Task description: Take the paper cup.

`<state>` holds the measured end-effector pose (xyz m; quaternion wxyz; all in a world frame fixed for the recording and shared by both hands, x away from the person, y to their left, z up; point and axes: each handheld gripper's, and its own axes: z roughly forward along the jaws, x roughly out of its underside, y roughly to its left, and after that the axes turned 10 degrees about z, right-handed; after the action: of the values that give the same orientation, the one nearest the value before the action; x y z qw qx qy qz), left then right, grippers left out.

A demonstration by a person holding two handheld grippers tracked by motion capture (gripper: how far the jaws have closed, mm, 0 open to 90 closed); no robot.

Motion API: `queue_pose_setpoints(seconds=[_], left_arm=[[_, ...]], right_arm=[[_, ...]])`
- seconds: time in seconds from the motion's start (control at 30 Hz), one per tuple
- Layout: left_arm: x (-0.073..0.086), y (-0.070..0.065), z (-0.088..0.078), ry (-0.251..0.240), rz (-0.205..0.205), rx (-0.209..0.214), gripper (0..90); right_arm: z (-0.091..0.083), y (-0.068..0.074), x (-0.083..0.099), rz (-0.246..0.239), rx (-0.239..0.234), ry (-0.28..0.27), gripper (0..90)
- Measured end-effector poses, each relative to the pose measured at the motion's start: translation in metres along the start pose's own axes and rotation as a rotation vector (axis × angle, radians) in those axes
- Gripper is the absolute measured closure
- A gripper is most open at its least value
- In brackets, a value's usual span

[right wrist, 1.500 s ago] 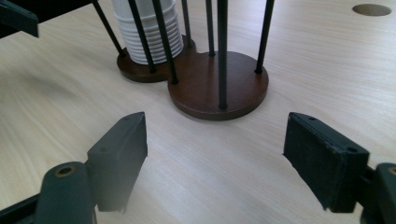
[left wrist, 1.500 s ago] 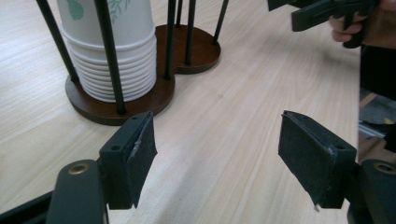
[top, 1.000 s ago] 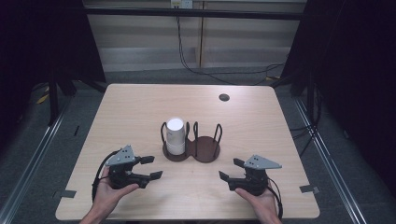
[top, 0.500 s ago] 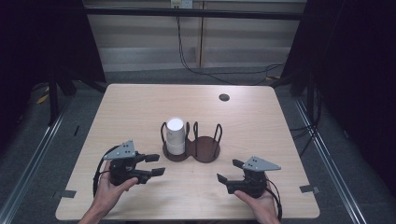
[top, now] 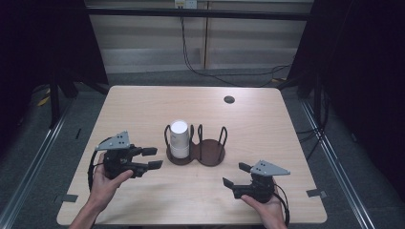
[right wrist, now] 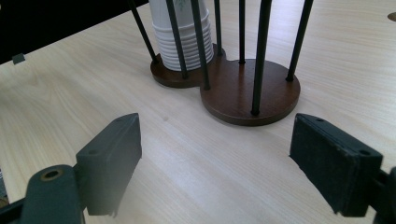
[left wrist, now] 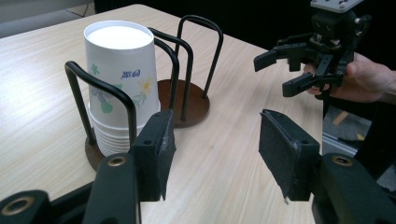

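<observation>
1. Ahead of the left hand-held gripper (top: 156,158), just beyond its jaws: a stack of white printed paper cups (top: 179,138), upside down in the near bay of a dark wire-loop holder on a brown wooden base (top: 210,152). Its jaws stand part open and hold nothing.
2. Right hand-held gripper (top: 233,174): jaws have just been opening and are now wide, nothing between them. The holder's empty bay lies ahead of it.
3. Risk: a jaw catches a wire loop on the way in and drags or tips the holder across the pale wooden desk (top: 143,109).
4. Risk: too hard a squeeze crushes the thin top cup.
5. Risk: the nested cups stick, so several lift together.
6. Risk: the holder rides up if the right hand-held gripper does not brace it.
</observation>
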<state>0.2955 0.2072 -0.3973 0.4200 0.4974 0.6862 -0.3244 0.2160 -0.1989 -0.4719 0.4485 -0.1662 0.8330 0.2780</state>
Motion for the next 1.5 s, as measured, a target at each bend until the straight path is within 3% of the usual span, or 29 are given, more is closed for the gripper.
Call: queue_pose_setpoints(seconds=[0.1, 0.17, 0.37, 0.57, 0.67, 0.87, 1.03, 1.17, 1.3, 1.5], left_arm=[[-0.007, 0.005, 0.003, 0.001, -0.024, 0.03, 39.4], [-0.011, 0.006, 0.005, -0.013, -0.025, 0.018, 39.0], [-0.022, 0.012, 0.018, 0.013, -0.022, 0.021, 33.9], [-0.027, 0.012, 0.029, 0.072, 0.005, 0.004, 31.7], [-0.029, 0.016, 0.031, 0.072, 0.013, 0.004, 28.9], [-0.039, 0.022, 0.034, 0.128, 0.032, -0.033, 27.5], [-0.045, 0.027, 0.038, 0.149, 0.049, -0.062, 27.6], [-0.05, 0.03, 0.039, 0.145, 0.047, -0.061, 28.1], [-0.057, 0.034, 0.042, 0.188, 0.071, -0.077, 27.2], [-0.059, 0.037, 0.047, 0.212, 0.089, -0.085, 24.1]], right_arm=[[0.0, 0.0, 0.0, -0.001, -0.005, 0.001, 16.0], [0.0, 0.0, 0.0, 0.002, -0.004, 0.001, 16.0], [0.0, 0.0, 0.0, -0.003, -0.014, -0.002, 16.0], [0.0, 0.001, 0.001, -0.012, -0.021, 0.003, 16.0], [0.0, 0.001, 0.001, -0.004, -0.026, 0.008, 18.2], [0.0, 0.002, 0.001, 0.0, -0.034, 0.007, 17.9], [0.0, 0.001, 0.001, 0.003, -0.032, 0.01, 17.6], [0.0, 0.001, 0.001, 0.012, -0.036, 0.015, 17.5], [0.001, 0.001, 0.002, 0.015, -0.042, 0.023, 17.2], [0.001, 0.003, 0.002, 0.012, -0.039, 0.023, 17.8]])
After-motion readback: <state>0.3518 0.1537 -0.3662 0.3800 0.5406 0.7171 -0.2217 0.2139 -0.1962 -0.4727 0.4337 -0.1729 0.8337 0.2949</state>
